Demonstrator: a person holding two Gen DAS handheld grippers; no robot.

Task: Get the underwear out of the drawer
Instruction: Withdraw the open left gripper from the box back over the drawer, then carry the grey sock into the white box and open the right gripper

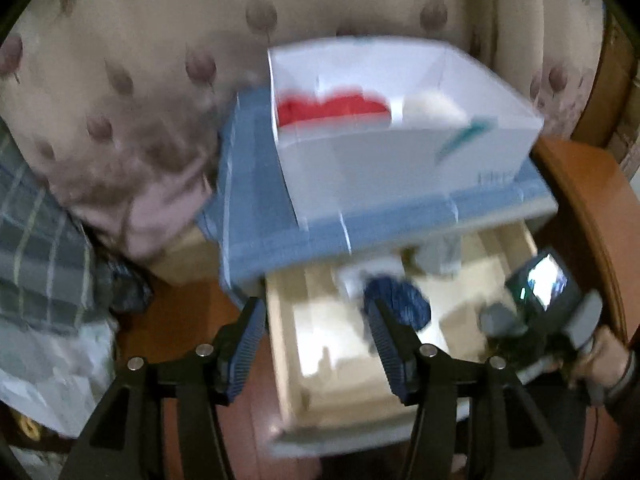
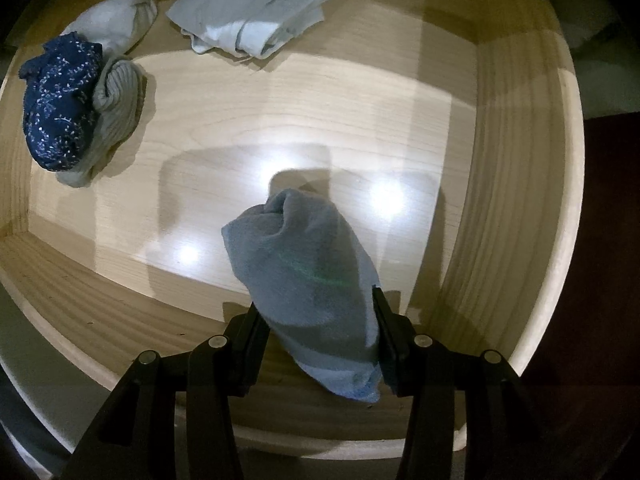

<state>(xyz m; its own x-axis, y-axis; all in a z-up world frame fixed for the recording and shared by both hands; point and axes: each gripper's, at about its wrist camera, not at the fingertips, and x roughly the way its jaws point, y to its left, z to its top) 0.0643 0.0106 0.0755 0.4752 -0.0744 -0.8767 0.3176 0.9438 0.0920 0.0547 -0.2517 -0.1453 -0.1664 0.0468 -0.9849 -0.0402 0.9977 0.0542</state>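
Pale wood lines the open drawer (image 2: 516, 184), and the right tool (image 2: 316, 320) points down into it, its jaws clamped on a rolled grey-blue piece of underwear (image 2: 304, 264) that hangs between them above the drawer floor. Three more bundles lie toward the back: a navy piece with small white sprigs (image 2: 60, 100) touching a ribbed grey one (image 2: 116, 108), a white roll (image 2: 116, 20) just behind them, and a light blue folded piece (image 2: 260, 8) apart from those.

To do this step well, I'd say lift the bundle straight up until its hanging end is above the drawer wall before swinging it away, and keep the grip firm, since soft cloth can slip.

Over the drawer's near corner the left tool (image 1: 316, 328) stands open and empty, with nothing between its pads. Beyond it a white box (image 1: 400, 152) sits on a blue lid (image 1: 256, 200), with red cloth (image 1: 332, 108) inside.

Printing shows on the box front, a teal mark and some dark letters, but the blur leaves none of it readable.
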